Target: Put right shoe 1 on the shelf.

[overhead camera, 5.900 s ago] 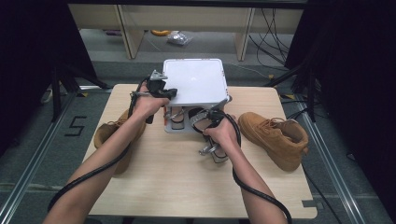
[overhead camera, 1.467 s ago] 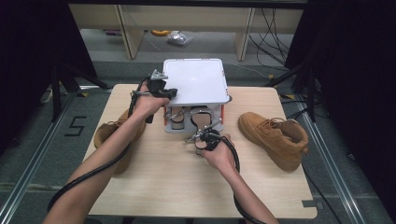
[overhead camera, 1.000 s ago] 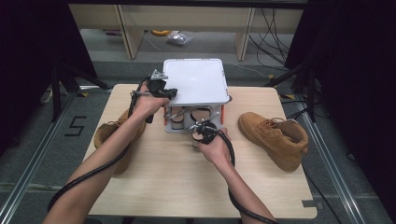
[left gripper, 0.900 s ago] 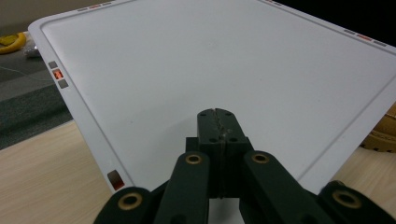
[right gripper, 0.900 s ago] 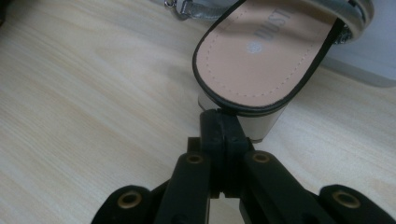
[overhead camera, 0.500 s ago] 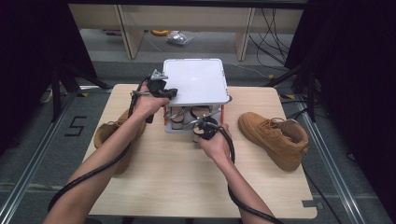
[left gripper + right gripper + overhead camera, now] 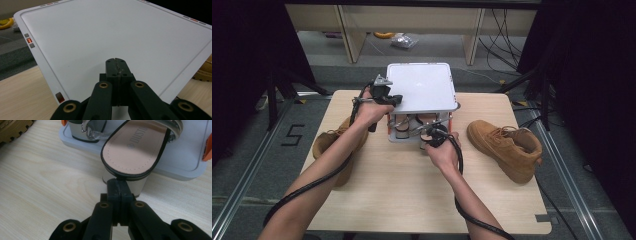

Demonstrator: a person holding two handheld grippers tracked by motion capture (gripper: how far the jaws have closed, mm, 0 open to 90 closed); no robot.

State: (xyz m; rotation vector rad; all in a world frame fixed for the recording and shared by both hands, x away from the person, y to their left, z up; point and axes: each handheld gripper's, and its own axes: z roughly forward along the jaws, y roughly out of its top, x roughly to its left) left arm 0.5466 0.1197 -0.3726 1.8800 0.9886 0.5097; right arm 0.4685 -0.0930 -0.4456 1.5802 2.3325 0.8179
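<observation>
Right hand-held gripper (image 7: 117,183), jaws fully closed with nothing between them, has come forward from the bare table (image 7: 37,195) in the last 2 seconds. Its tip now touches the heel end of the sandal (image 7: 135,147), which overhangs the grey tray (image 7: 185,157), so it is probably nudging the sandal in. Left hand-held gripper (image 7: 116,62) is also closed against the raised white lid (image 7: 112,30); any pinch on its edge is hidden, and the lid covers the tray's other contents.
</observation>
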